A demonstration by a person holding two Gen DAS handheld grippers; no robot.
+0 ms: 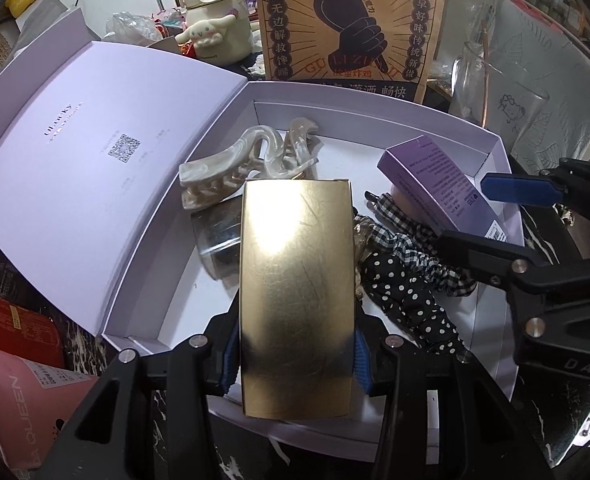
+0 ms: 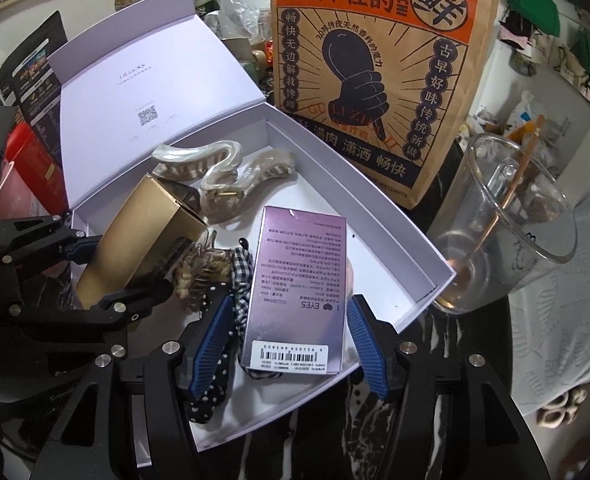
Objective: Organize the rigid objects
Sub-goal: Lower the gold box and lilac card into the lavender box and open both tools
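An open white gift box [image 1: 143, 280] lies below both grippers, its lid [image 1: 95, 160] folded back to the left. My left gripper [image 1: 297, 344] is shut on a gold carton [image 1: 295, 272], held tilted over the box's near left part; the same carton [image 2: 135, 232] shows in the right wrist view. My right gripper [image 2: 291, 320] stands open around a purple carton [image 2: 295, 280], with a gap at each blue pad [image 2: 211, 344]. The purple carton [image 1: 443, 184] rests on fabric hair ties [image 1: 407, 292]. Pearly hair claws [image 2: 199, 164] lie at the back of the box.
A tall printed paper bag [image 2: 375, 80] stands right behind the box. A clear glass with a copper straw [image 2: 507, 232] stands at the box's right corner. A cartoon kettle [image 1: 215, 20] sits at the back left, a pink tin [image 1: 15, 392] at the near left.
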